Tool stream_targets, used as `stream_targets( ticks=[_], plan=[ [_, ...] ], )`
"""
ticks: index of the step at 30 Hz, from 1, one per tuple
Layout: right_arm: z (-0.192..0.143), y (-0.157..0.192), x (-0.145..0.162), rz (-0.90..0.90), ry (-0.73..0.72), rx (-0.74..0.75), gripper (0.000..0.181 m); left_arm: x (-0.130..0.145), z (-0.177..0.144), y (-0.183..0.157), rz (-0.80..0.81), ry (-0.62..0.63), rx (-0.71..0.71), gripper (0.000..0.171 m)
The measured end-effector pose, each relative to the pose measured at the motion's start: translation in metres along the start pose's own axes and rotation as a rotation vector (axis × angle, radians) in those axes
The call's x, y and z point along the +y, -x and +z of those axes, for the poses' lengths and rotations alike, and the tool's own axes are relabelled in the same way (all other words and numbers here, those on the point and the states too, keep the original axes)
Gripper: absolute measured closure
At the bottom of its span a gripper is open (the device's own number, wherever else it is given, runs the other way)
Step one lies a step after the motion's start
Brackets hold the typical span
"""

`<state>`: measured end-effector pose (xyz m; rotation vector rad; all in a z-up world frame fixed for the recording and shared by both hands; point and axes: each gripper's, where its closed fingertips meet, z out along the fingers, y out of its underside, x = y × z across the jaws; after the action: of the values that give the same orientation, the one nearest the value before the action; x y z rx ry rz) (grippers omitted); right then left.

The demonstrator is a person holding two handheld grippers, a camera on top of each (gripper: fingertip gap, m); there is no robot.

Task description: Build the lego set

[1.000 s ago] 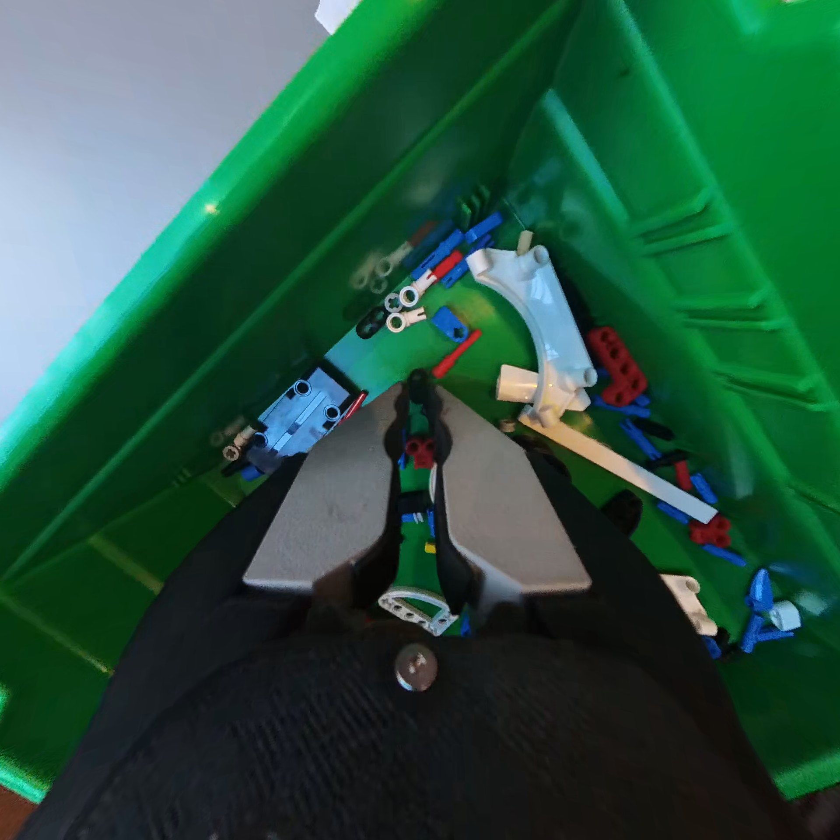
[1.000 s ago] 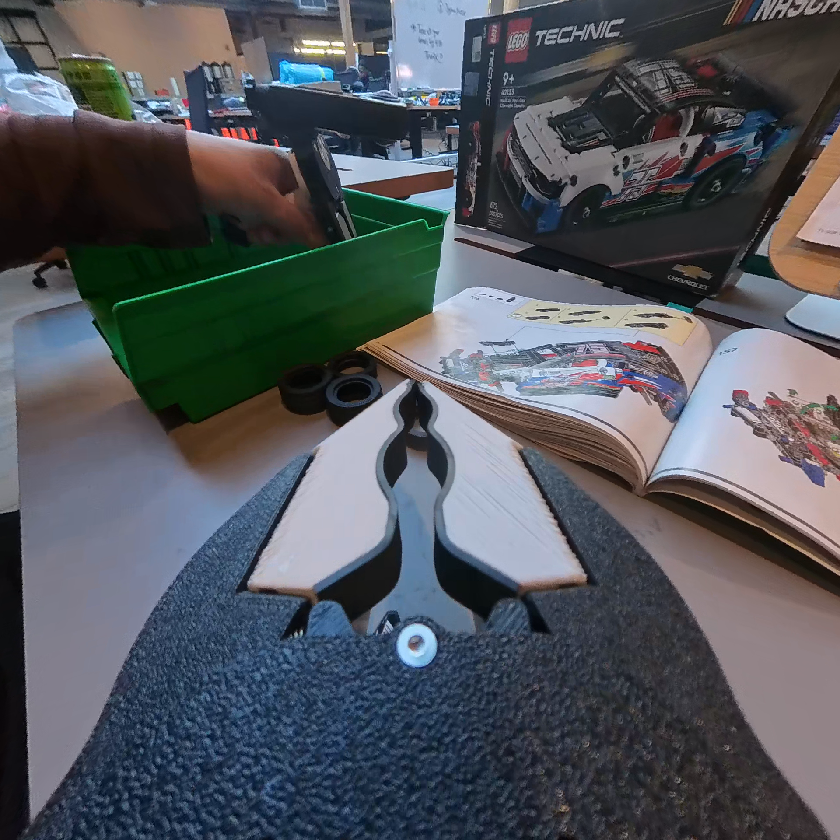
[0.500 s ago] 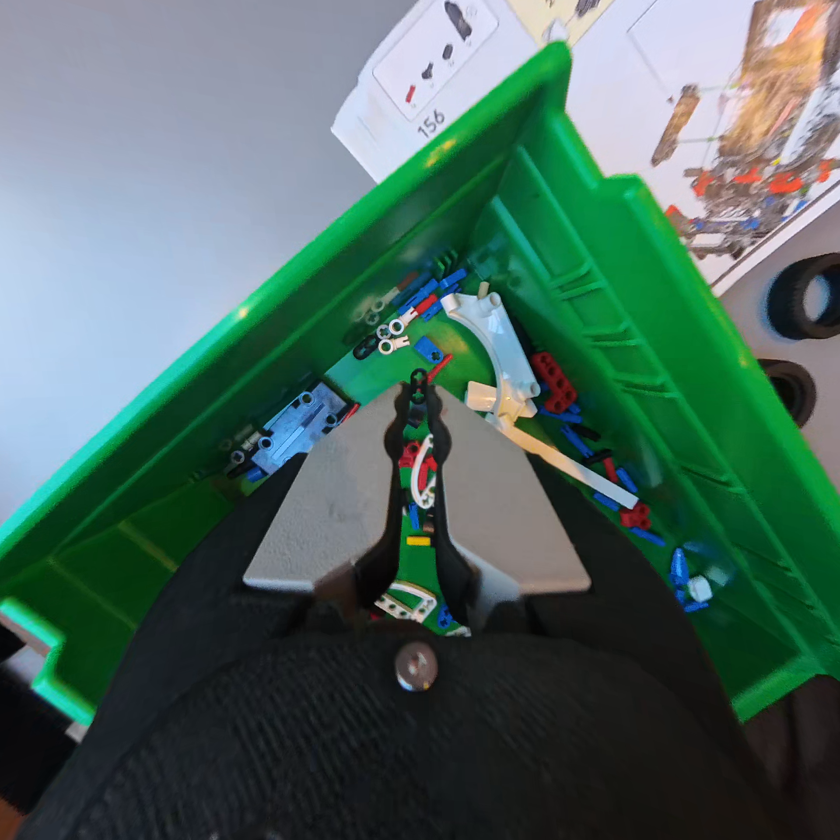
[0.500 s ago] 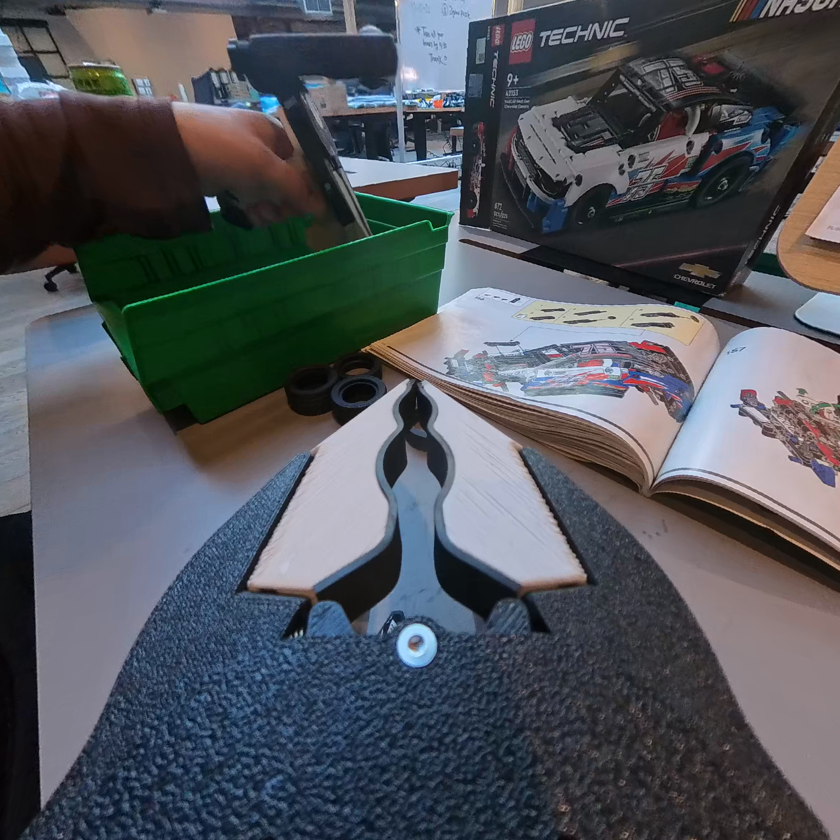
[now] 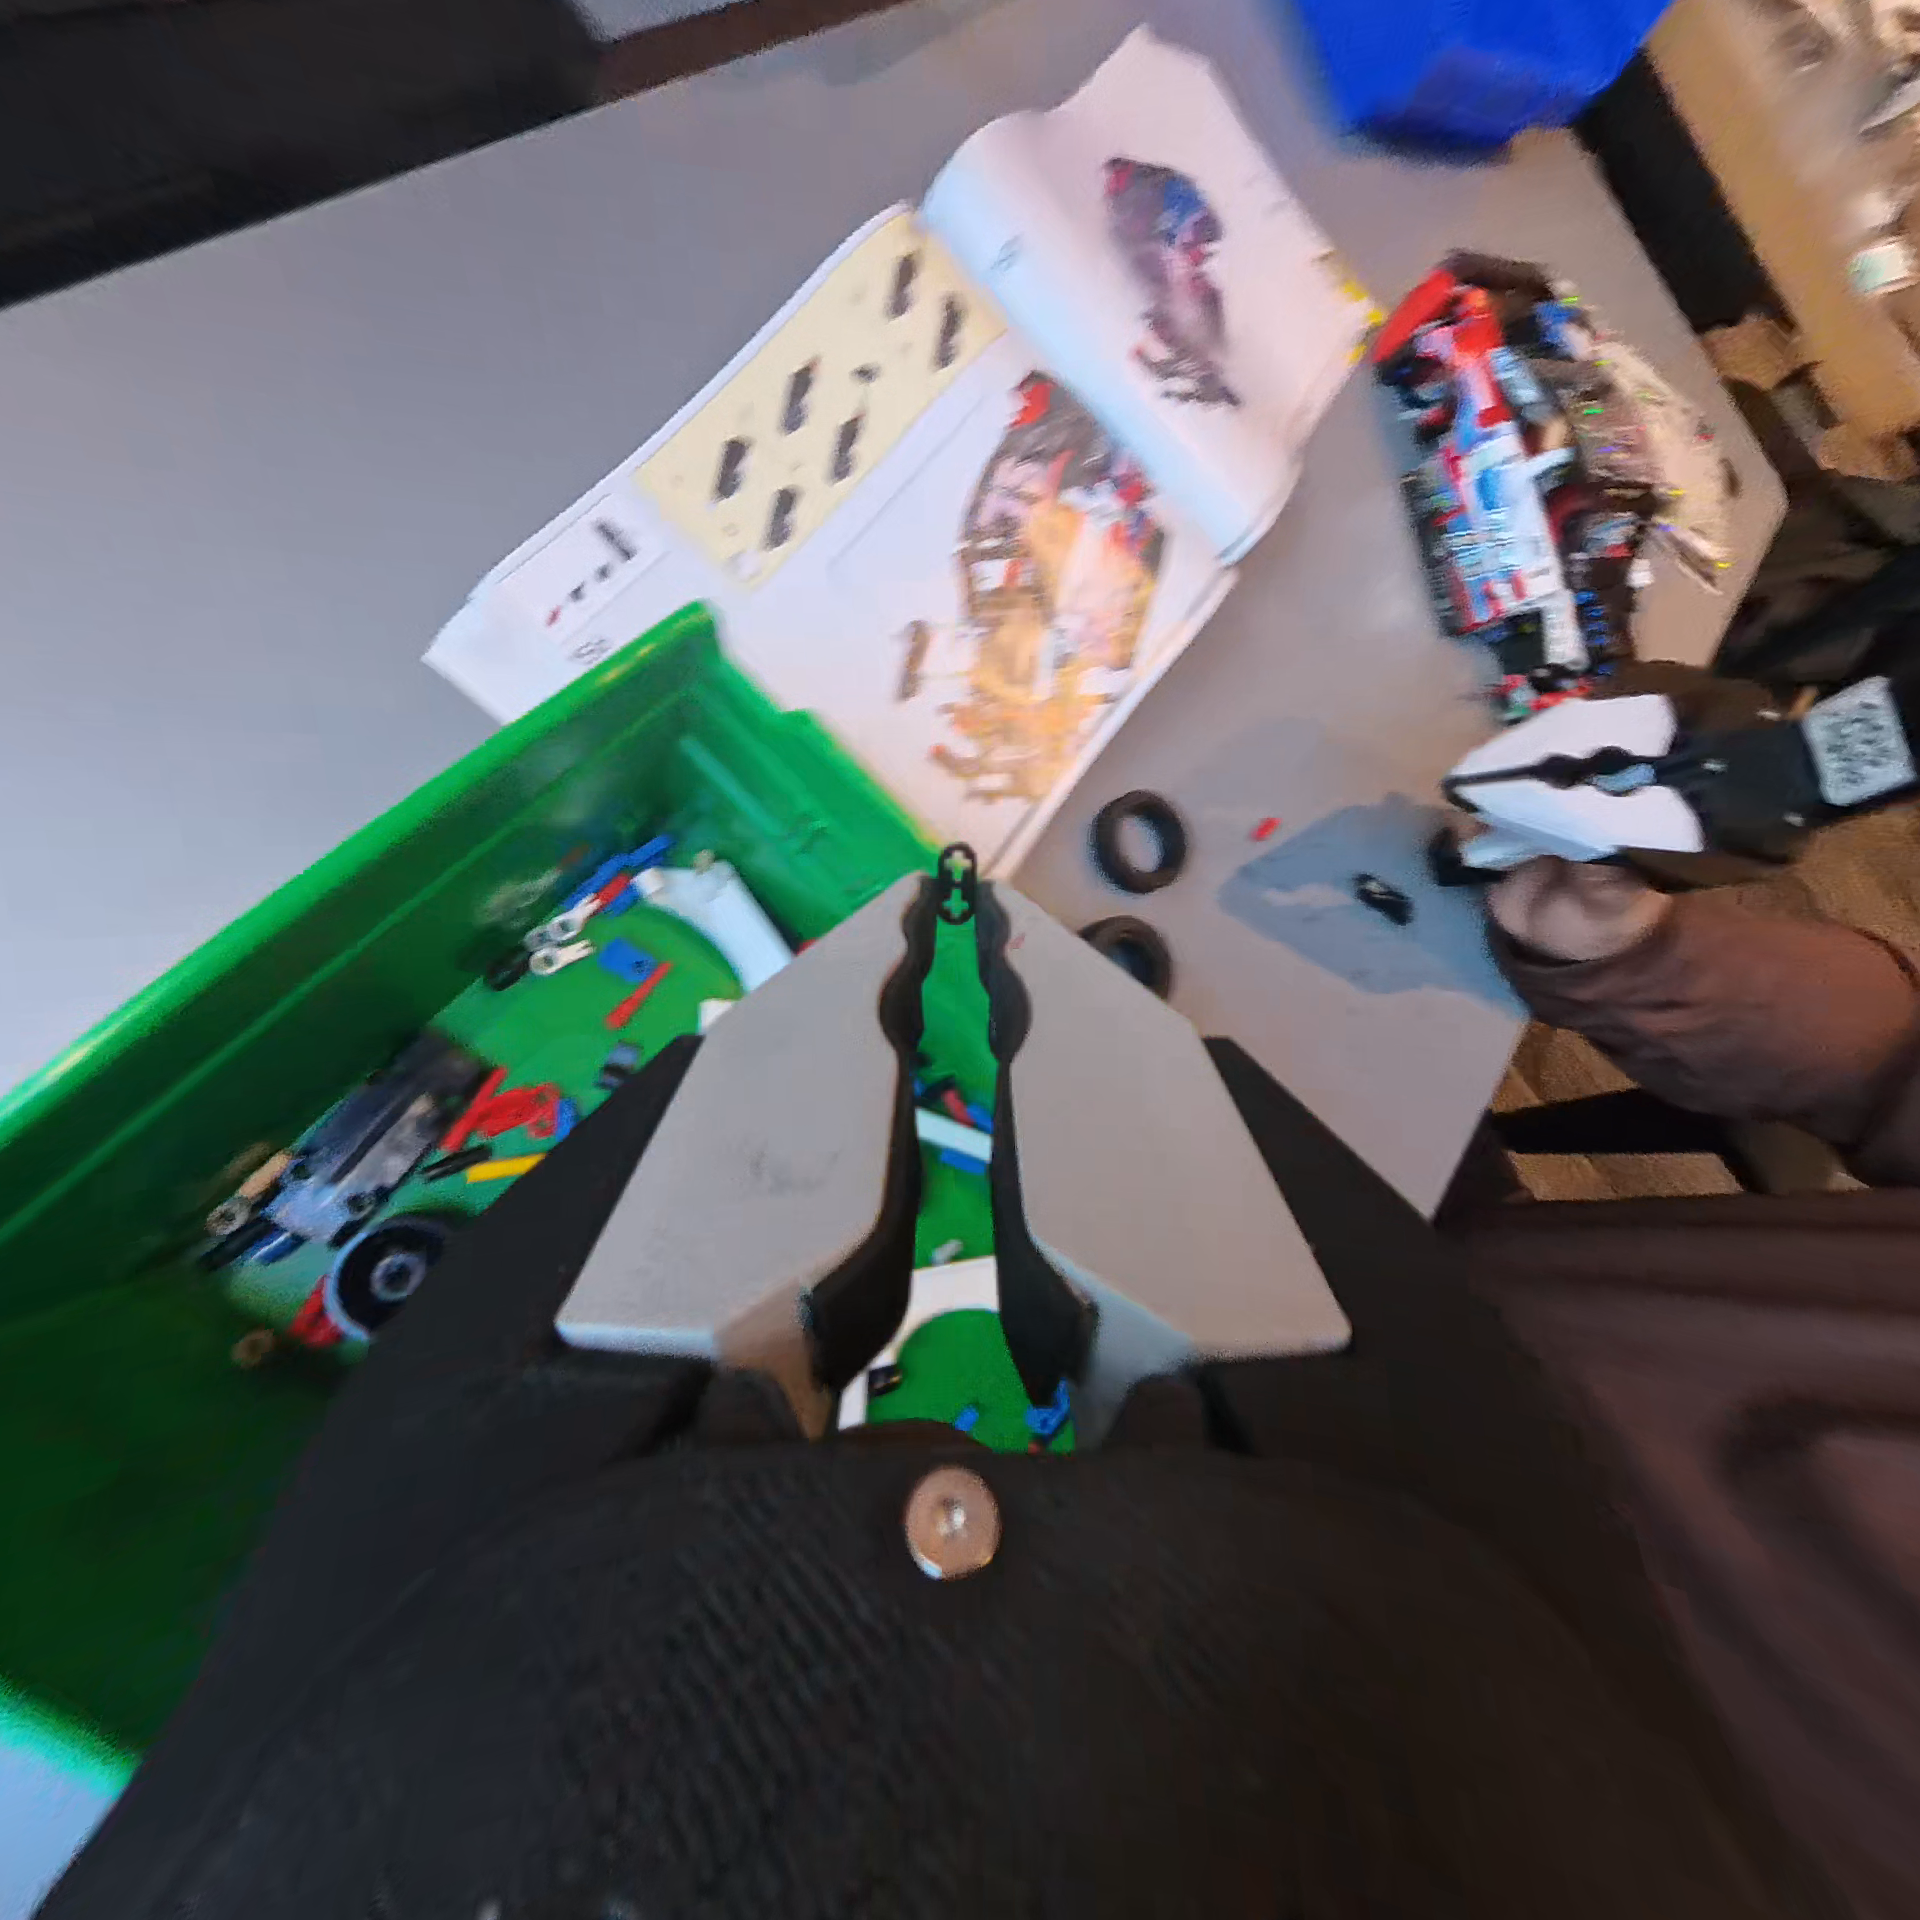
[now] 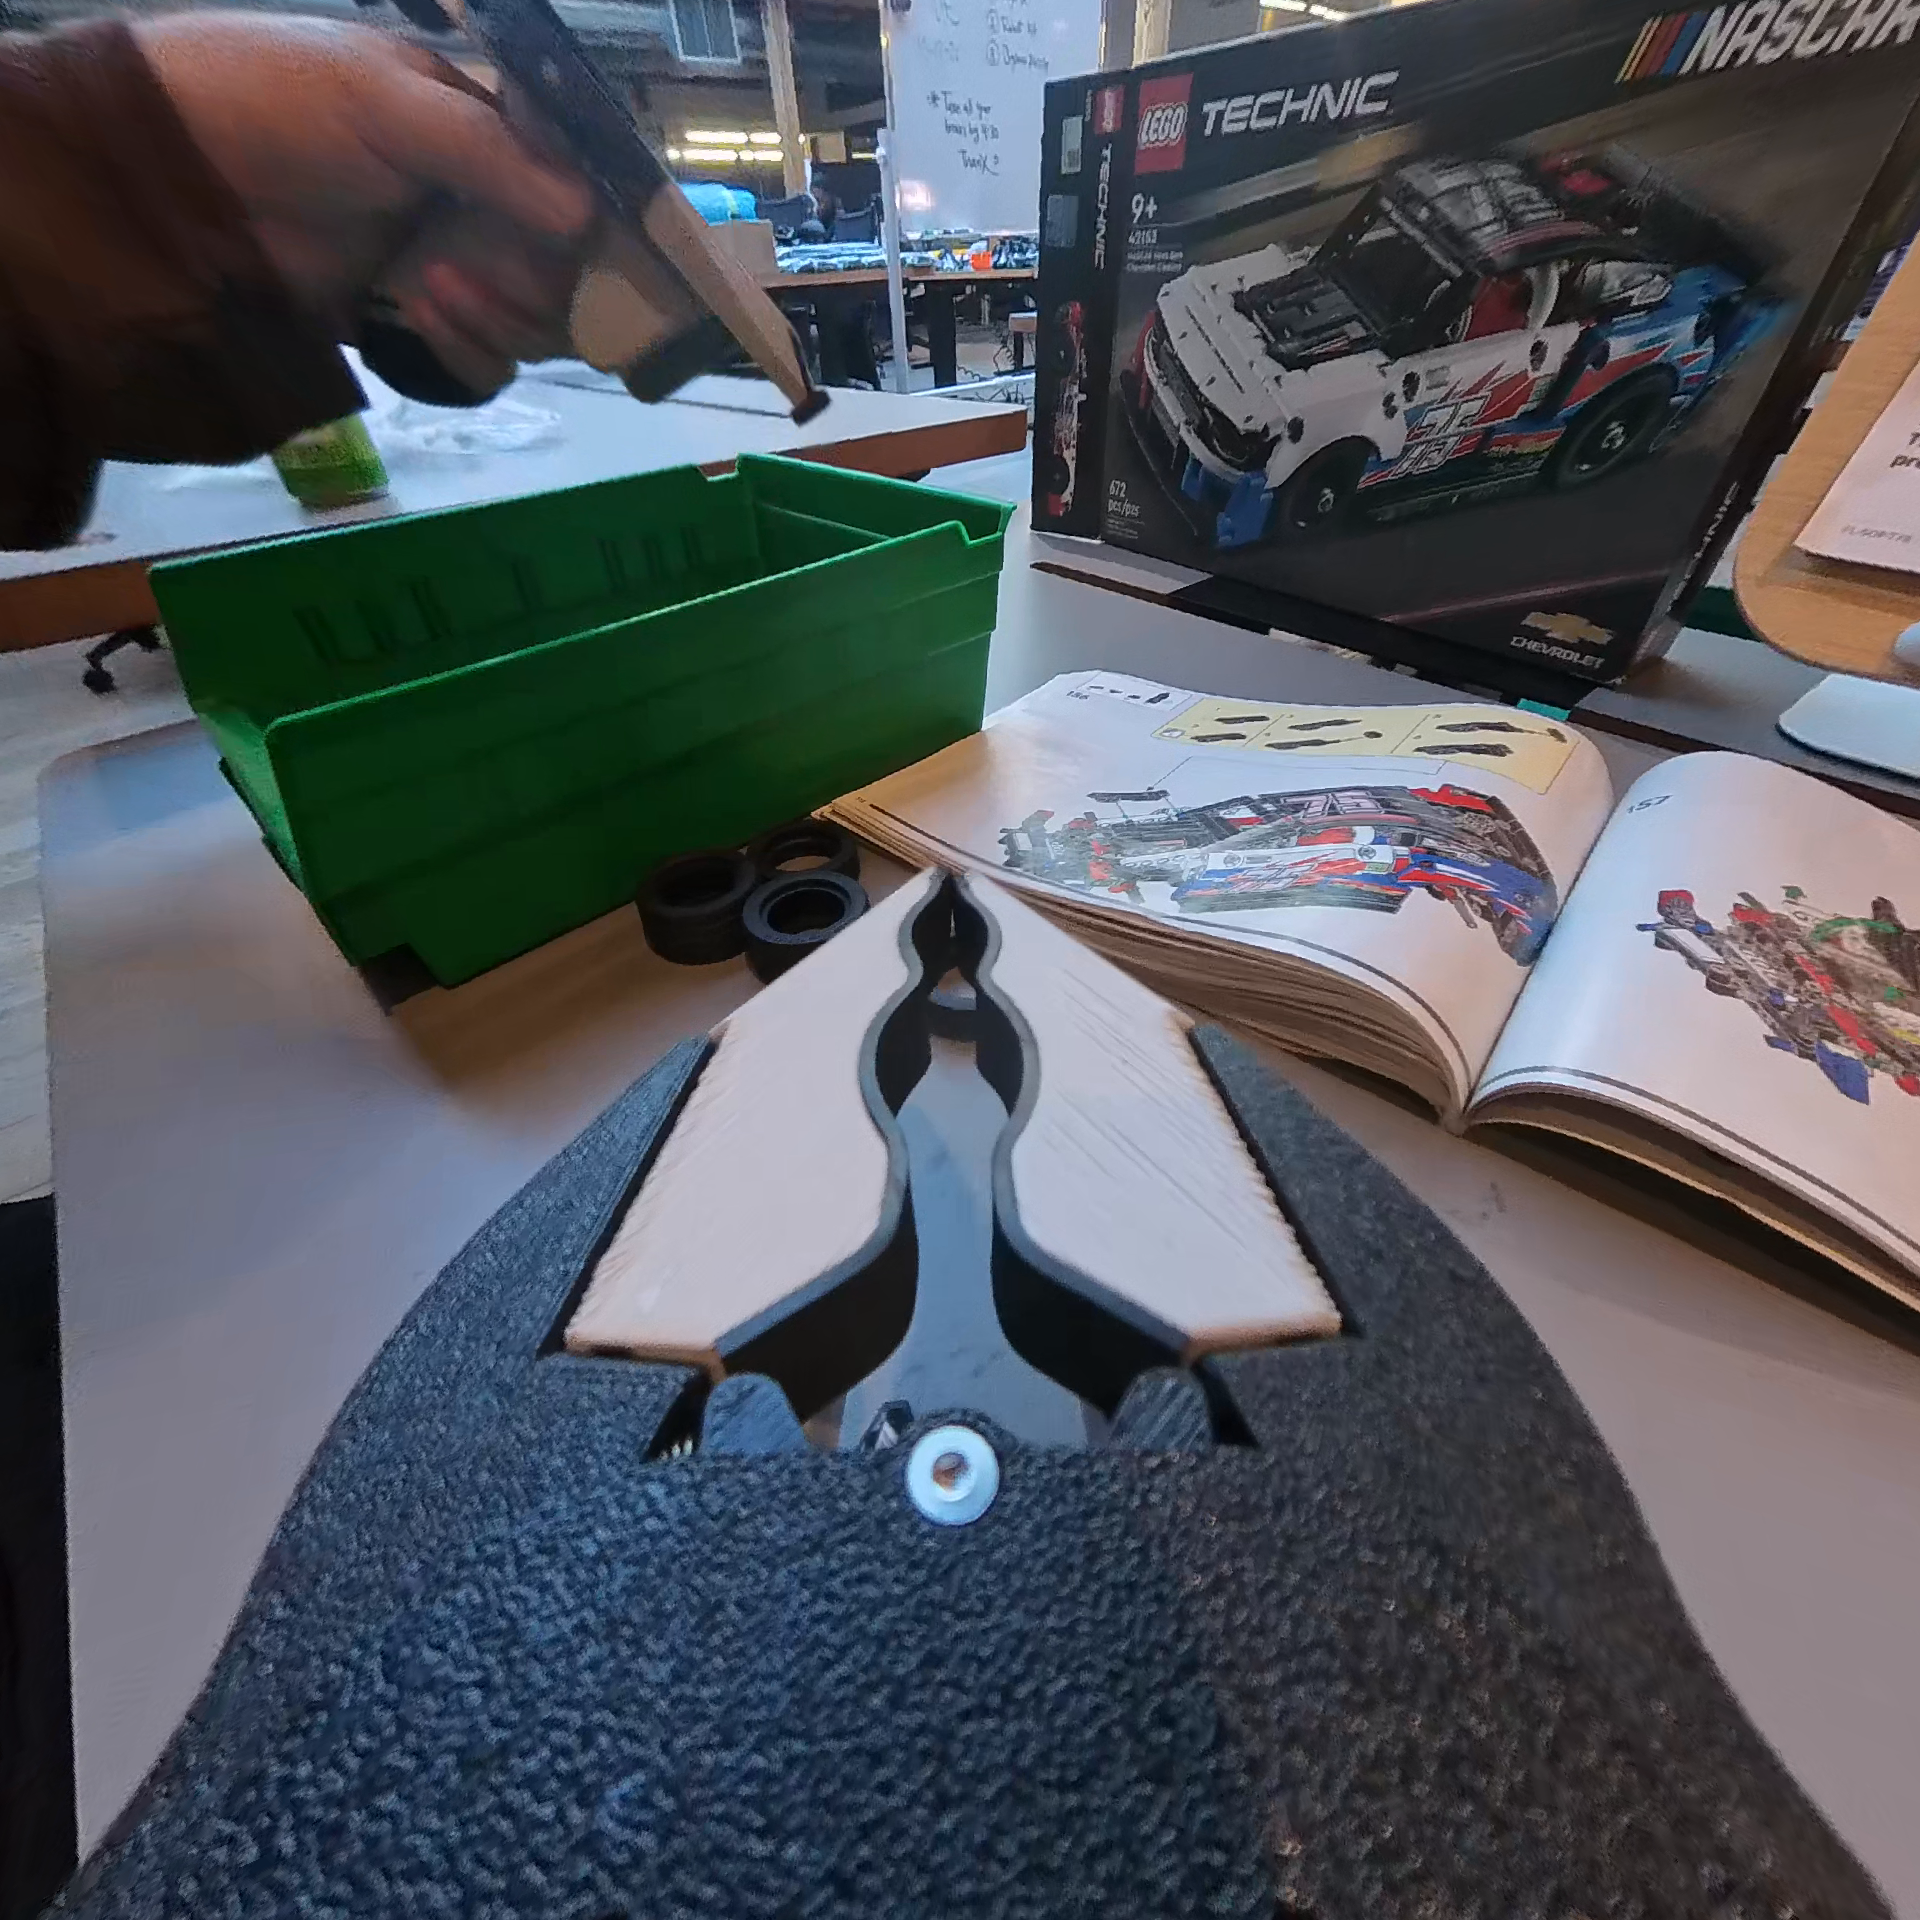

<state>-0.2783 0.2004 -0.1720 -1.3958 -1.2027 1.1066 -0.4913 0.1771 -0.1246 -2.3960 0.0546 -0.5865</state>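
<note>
My left gripper (image 5: 956, 914) is shut on a small black Lego connector (image 5: 957, 871) and holds it in the air above the right wall of the green bin (image 5: 312, 935). The bin holds several loose Lego parts. In the right wrist view the left gripper (image 6: 805, 403) hangs above the bin (image 6: 623, 717) with the black piece at its tip. My right gripper (image 6: 948, 896) is shut and low over the table, with nothing seen in it. It also shows in the left wrist view (image 5: 1455, 795). The partly built car (image 5: 1507, 468) lies at the far right.
The open instruction book (image 6: 1351, 883) lies right of the bin. Black tyres (image 6: 795, 914) sit between the bin and the book. The set's box (image 6: 1403, 343) stands behind. A small black part (image 5: 1382, 894) lies on the table near my right gripper. The tips of one gripper are about 25 centimetres away from the tips of the other.
My left gripper has risen out of the bin with the black connector and swung right, toward the book and tyres. The right gripper has stayed in place.
</note>
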Motion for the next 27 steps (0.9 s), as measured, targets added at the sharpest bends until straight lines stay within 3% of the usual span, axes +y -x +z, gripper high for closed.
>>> stream_targets(
  ticks=[5, 11, 15, 19, 23, 25, 27],
  plan=[
    [-0.013, -0.012, -0.017, -0.026, -0.075, 0.071, 0.181, -0.004, 0.015, -0.089, 0.257, 0.023, 0.012, 0.169],
    [-0.039, -0.027, -0.042, 0.005, -0.211, 0.130, 0.181, 0.031, 0.094, -0.172, 0.460, 0.190, 0.058, 0.168],
    [-0.049, -0.037, -0.044, -0.002, -0.222, 0.163, 0.181, 0.064, 0.154, -0.179, 0.549, 0.313, -0.023, 0.168],
    [-0.052, -0.040, -0.043, 0.023, -0.228, 0.159, 0.181, 0.097, 0.201, -0.155, 0.554, 0.445, -0.097, 0.168],
    [-0.054, -0.040, -0.043, 0.015, -0.225, 0.158, 0.181, 0.100, 0.210, -0.151, 0.566, 0.423, -0.123, 0.167],
    [-0.054, -0.038, -0.042, 0.012, -0.221, 0.153, 0.181, 0.102, 0.208, -0.149, 0.588, 0.428, -0.147, 0.154],
    [-0.052, -0.037, -0.041, 0.010, -0.215, 0.148, 0.181, 0.100, 0.203, -0.149, 0.602, 0.410, -0.172, 0.153]
  ],
)
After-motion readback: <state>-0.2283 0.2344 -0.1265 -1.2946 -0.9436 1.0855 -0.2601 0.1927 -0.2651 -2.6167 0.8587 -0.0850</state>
